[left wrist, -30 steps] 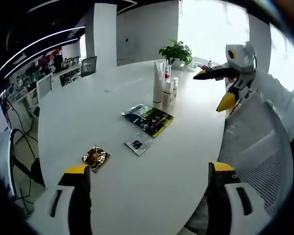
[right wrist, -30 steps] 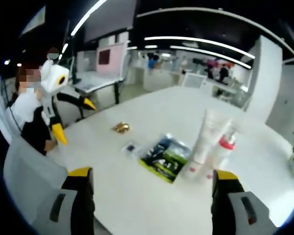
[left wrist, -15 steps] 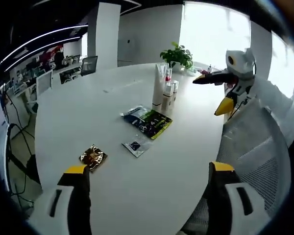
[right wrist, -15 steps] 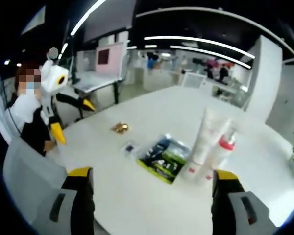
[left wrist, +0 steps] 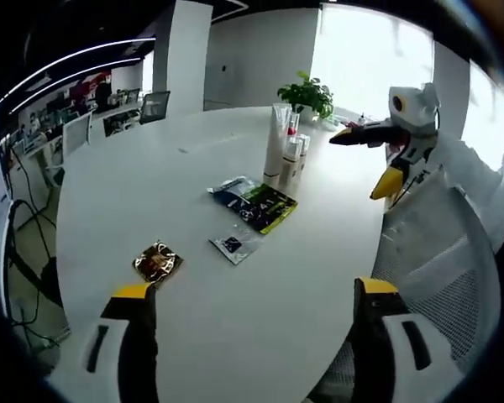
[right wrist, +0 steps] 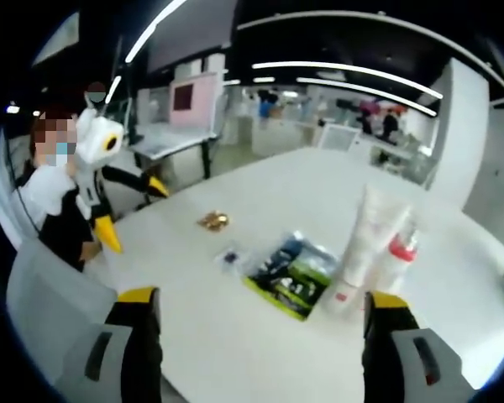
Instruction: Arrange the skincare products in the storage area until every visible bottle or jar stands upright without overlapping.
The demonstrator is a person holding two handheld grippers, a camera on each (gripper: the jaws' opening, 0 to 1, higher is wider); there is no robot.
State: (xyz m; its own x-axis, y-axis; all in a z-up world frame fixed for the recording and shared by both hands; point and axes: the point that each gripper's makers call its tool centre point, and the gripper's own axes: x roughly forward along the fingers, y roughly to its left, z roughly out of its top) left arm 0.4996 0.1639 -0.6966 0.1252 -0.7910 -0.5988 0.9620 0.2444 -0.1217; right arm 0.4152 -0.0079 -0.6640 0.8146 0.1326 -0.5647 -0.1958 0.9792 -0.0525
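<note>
- Two grippers, both with fingers spread wide and holding nothing: left gripper (left wrist: pixel 248 315) at the bottom of the left gripper view, right gripper (right wrist: pixel 260 323) at the bottom of the right gripper view.
- Right gripper also seen from the other side, upper right of the left gripper view, fingers apart, above the surface edge near the bottles.
- Left gripper likewise at the left of the right gripper view, fingers parted, in front of a person.
- Skincare cluster: tall white tube (left wrist: pixel 277 143) upright, upper centre of the left gripper view; smaller bottles (left wrist: pixel 294 158) just beside it, touching or nearly so. All look upright.
- Right gripper view, centre right: same white tube, plus a red-capped bottle (right wrist: pixel 401 260) just beside it.
- Flat dark-and-green sachet pack (left wrist: pixel 254 204) lying mid-frame on the white surface (left wrist: pixel 151 185); small clear sachet (left wrist: pixel 233 245) near it; gold foil packet (left wrist: pixel 158 262) lower left, well apart from the bottles.
- Potted plant (left wrist: pixel 309 91) beyond the cluster, top of frame.
- Handling guess: tube is light plastic, soft-walled, top-heavy, tips easily; grip low to mid body, gentle squeeze. Bottles stiffer, smooth, maybe slippery; grip the body, not the cap.
- Sachets are thin and limp, so pinch an edge.
- Neither gripper is near anything yet.
</note>
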